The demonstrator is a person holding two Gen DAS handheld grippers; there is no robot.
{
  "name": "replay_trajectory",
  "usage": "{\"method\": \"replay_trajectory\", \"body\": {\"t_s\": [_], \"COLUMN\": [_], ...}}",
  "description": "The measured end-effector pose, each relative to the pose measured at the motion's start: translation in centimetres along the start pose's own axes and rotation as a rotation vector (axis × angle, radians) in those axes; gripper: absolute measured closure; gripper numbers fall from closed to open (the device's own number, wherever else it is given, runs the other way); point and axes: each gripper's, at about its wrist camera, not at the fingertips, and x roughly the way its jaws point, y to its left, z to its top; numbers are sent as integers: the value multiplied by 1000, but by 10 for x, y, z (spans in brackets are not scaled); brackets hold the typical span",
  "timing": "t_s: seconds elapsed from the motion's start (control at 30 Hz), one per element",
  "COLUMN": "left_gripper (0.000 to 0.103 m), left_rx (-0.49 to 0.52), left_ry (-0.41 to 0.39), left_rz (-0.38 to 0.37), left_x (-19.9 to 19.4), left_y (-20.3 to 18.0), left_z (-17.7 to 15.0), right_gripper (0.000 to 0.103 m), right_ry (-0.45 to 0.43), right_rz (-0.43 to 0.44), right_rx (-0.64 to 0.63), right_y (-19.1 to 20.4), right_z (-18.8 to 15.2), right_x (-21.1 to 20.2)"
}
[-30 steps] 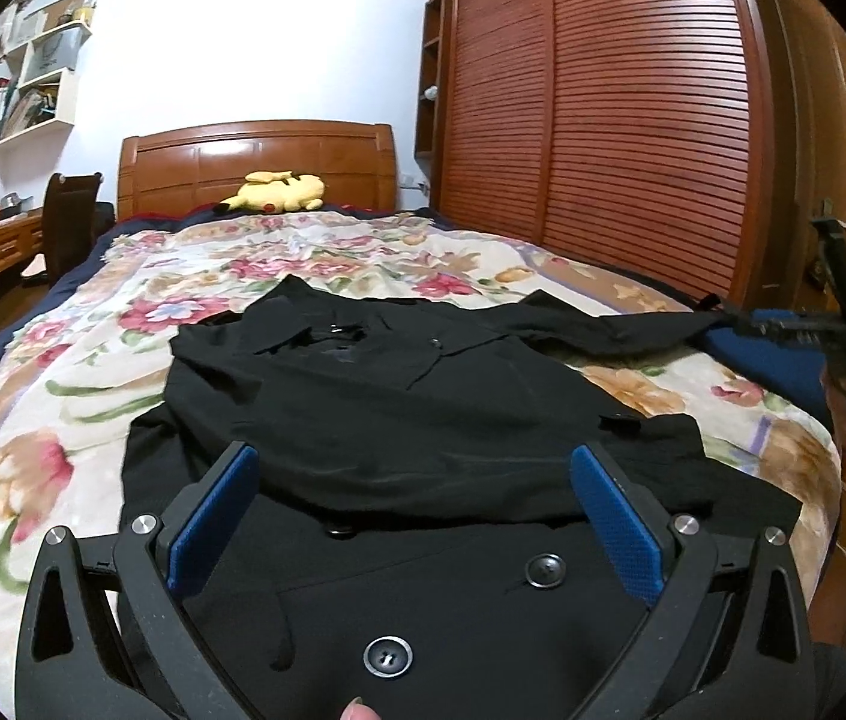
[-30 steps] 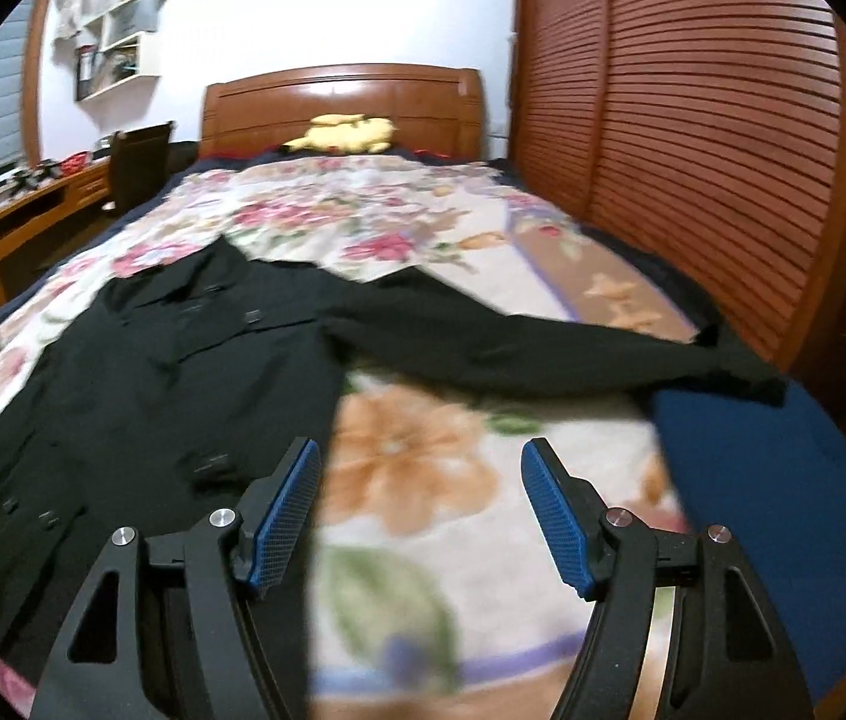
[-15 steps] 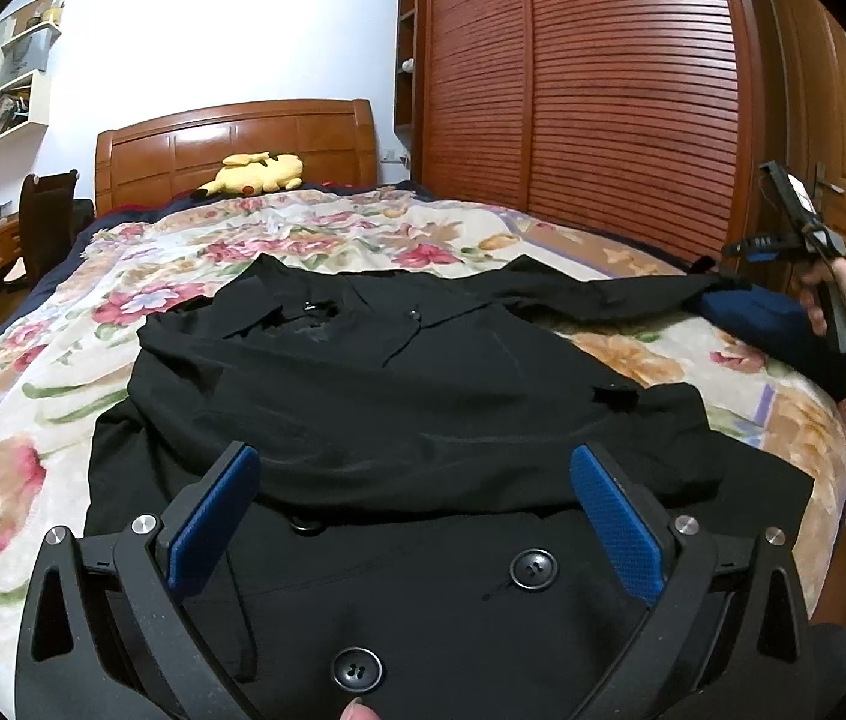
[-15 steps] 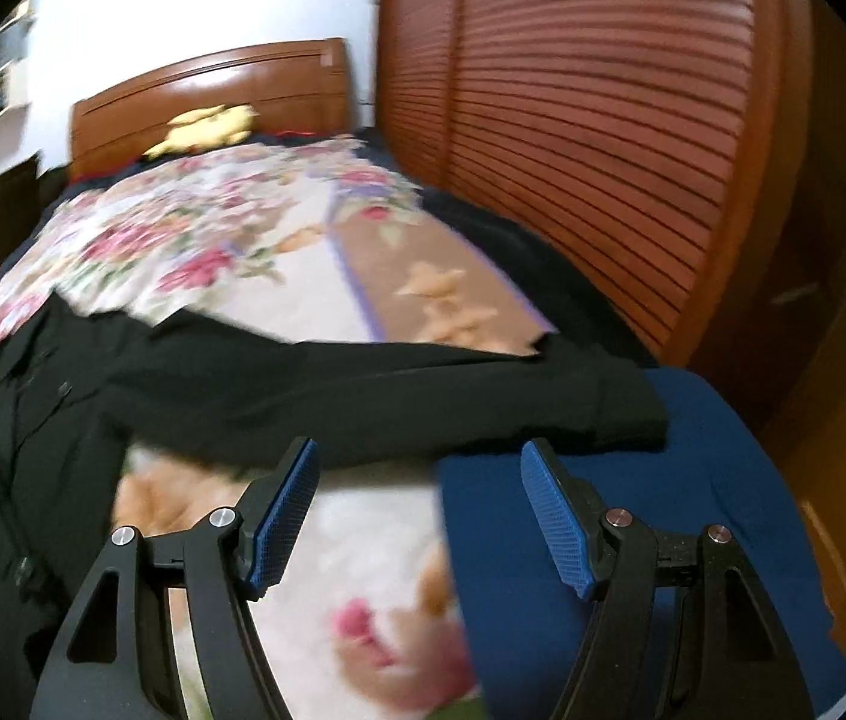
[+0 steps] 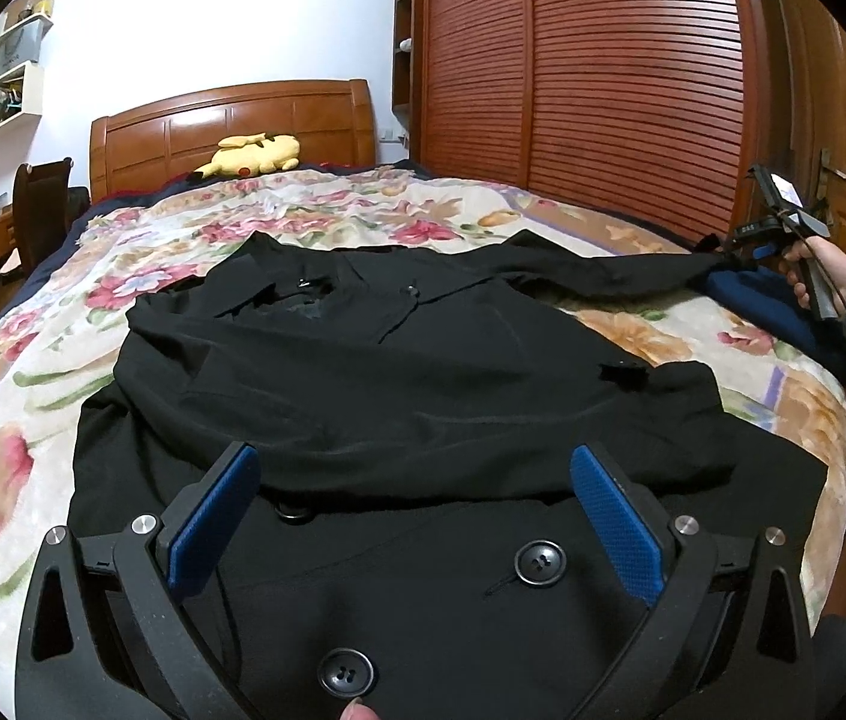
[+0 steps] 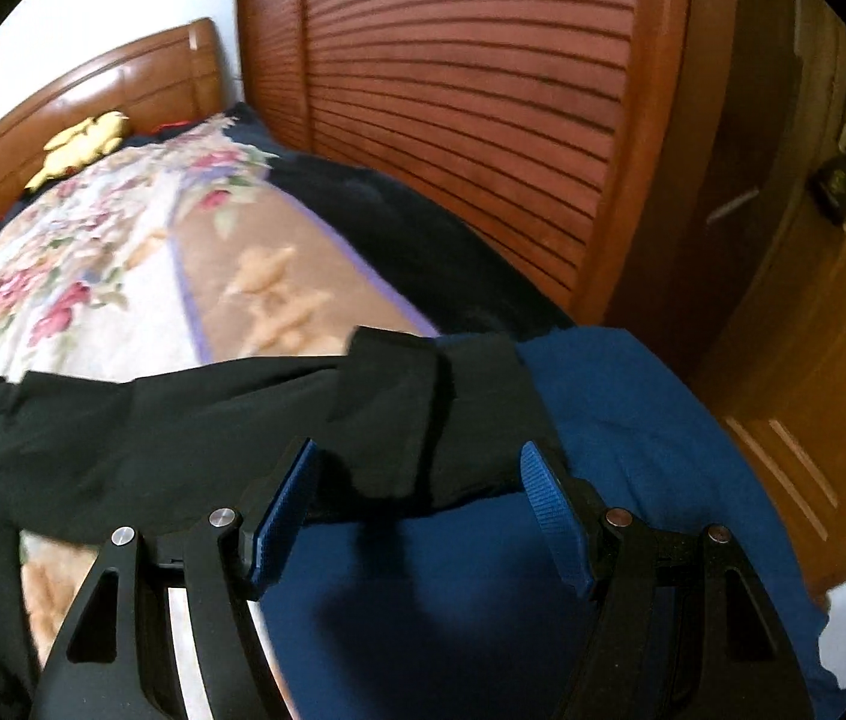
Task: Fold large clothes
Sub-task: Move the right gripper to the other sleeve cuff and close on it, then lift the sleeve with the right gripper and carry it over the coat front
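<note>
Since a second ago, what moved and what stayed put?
The right gripper swung rightward to the black coat's outstretched sleeve cuff, open jaws now straddling it, not yet gripping. The left gripper stayed open above the coat's front; the coat hasn't shifted.

Even indoor light, fairly bright. Left wrist view is sharp; right wrist view is motion-blurred, worst toward 9 o'clock. Both bend strongly at the rims, with black corners.

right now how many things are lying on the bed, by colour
black: 1, coat
yellow: 1, plush toy
blue: 1, cloth
total: 3
</note>
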Motion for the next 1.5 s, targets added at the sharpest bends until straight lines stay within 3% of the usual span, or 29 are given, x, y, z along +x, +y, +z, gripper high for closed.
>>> {"method": "replay_trajectory", "body": {"t_s": [0.3,0.37,0.47,0.57,1.1,1.5], "left_gripper": [0,0,0,0,0,0], "left_rx": [4,4,3,0,-56,-104], "left_ry": [16,15,7,-3,-61,-74], "left_rz": [5,5,5,7,56,100], "left_x": [4,3,2,-2,-43,-65], "left_y": [-1,-1,-1,0,38,77], "left_z": [-2,-2,-2,-2,-7,-19], "right_gripper": [32,61,84,91,94,95], "right_ry": [42,25,-16,-58,-275,-354], "right_rz": [-34,-17,4,26,252,434], "right_rx": [-43,-75,-128,-169,-460,-663], "right_y": [26,33,47,55,162,239], "right_z": [-1,-3,-8,-16,-82,-149], "right_x": [29,25,12,-6,-177,-254]}}
